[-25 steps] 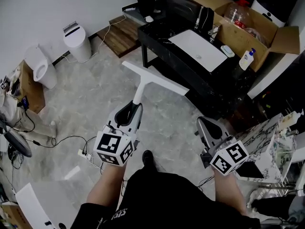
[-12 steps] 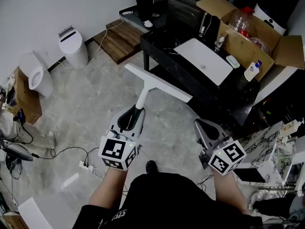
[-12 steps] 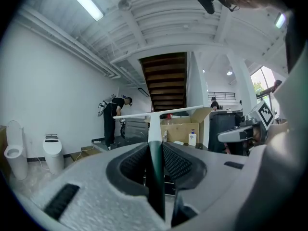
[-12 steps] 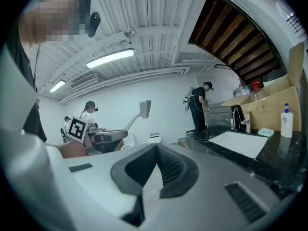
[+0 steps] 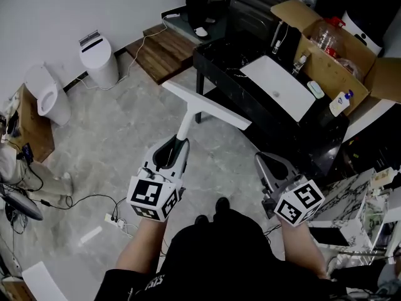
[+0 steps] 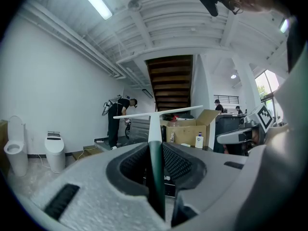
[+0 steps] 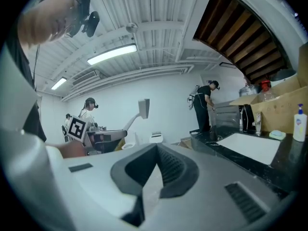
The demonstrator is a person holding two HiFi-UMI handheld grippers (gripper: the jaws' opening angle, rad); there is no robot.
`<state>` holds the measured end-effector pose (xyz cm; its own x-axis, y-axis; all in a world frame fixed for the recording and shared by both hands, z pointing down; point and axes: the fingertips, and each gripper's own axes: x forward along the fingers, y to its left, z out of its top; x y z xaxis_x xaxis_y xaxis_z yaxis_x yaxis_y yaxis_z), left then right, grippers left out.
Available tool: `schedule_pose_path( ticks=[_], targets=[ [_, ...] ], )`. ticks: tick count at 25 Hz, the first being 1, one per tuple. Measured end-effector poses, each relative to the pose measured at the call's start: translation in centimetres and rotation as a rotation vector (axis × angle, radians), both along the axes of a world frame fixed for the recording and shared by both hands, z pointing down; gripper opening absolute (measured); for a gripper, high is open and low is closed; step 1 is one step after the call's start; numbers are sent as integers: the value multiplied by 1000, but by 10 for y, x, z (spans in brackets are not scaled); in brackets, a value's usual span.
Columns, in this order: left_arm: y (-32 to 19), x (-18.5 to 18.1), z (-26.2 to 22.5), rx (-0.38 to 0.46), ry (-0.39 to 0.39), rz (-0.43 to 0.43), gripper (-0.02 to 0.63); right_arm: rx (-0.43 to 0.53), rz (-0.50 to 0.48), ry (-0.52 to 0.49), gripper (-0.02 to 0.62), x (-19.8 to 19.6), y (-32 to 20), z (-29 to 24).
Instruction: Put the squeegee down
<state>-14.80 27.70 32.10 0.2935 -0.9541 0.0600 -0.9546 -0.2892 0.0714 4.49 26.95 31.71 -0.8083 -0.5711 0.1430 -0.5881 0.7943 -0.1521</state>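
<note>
The left hand-held gripper (image 5: 178,145) is clenching the slim handle of a T-shaped white squeegee (image 5: 205,106), its grey jaws pressing on the stem from both sides. The squeegee is sticking out straight ahead of this hand-held gripper, held in the air above the mottled grey stone floor (image 5: 119,124), with its long flat blade crossing the far end. In the left gripper view the handle is showing dark green where the ribbed, moulded pads are squeezing it, and its lower end is disappearing between them. The right hand-held gripper (image 5: 268,165) is hanging level to the right, its jaws clenched together on nothing. Ahead of it and to its right, a glossy black worktop (image 5: 235,61) is carrying a white rectangular basin (image 5: 279,88), with an open cardboard box (image 5: 326,64) beyond.
</note>
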Motion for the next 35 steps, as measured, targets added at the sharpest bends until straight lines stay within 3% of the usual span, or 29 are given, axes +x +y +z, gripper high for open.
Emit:
schedule_pose_path(
  ticks=[8, 17, 28, 35],
  targets=[
    [-43, -27, 13, -33, -7, -38, 104, -27, -21, -34, 5, -22, -56, 18],
    [-144, -37, 39, -107, -4, -46, 104, -108, -50, -15, 5, -41, -148, 49],
    [-292, -21, 52, -171, -19, -33, 104, -125, -65, -10, 5, -45, -292, 61],
    [-350, -4, 42, -159, -49, 3, 104, -127, -34, -22, 5, -36, -343, 67]
  ],
)
